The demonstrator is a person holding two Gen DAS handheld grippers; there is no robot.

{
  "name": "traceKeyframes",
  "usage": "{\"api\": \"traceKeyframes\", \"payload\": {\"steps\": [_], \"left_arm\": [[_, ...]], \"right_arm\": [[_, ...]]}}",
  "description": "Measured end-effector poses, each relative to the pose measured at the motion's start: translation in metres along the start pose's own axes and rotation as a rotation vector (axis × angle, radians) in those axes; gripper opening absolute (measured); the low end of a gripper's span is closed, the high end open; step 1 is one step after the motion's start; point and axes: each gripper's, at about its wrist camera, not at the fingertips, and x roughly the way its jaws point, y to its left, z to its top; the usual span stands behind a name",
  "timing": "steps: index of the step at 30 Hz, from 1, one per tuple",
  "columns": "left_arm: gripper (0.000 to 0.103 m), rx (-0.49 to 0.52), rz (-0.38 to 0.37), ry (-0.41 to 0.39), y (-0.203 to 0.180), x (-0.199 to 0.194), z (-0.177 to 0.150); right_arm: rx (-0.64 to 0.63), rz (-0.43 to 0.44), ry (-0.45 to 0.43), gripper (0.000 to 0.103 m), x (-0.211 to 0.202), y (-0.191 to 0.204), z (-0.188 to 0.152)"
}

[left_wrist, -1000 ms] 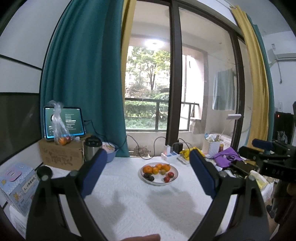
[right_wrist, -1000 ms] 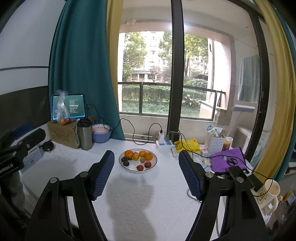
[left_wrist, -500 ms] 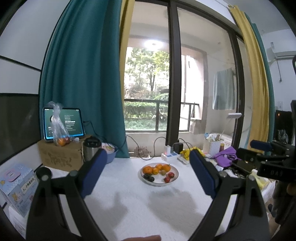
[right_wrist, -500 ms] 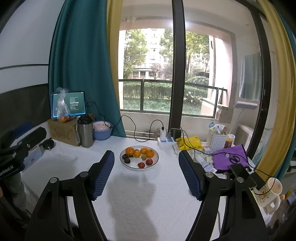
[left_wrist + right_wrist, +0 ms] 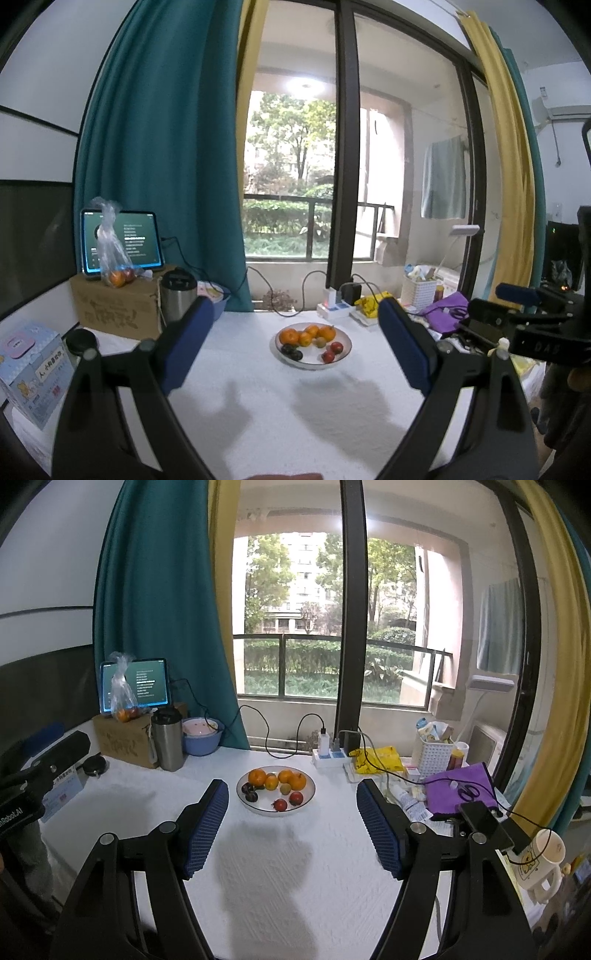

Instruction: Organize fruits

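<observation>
A white plate sits on the white table and holds several fruits: oranges, dark plums, a kiwi and small red fruits. My left gripper is open and empty, hovering well short of the plate. My right gripper is also open and empty, just in front of the plate. A clear bag of fruit stands on a cardboard box.
At the back left are a cardboard box, a tablet, a steel tumbler and a blue bowl. A power strip, yellow packet, white basket, purple cloth and mug crowd the right side.
</observation>
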Motion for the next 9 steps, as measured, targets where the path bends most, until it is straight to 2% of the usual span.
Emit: {"api": "traceKeyframes", "payload": {"steps": [9], "left_arm": [[0.091,-0.009,-0.041,0.051,-0.004,0.018,-0.008]], "right_arm": [[0.004,-0.001,0.013,0.075,0.006,-0.003,-0.003]]}}
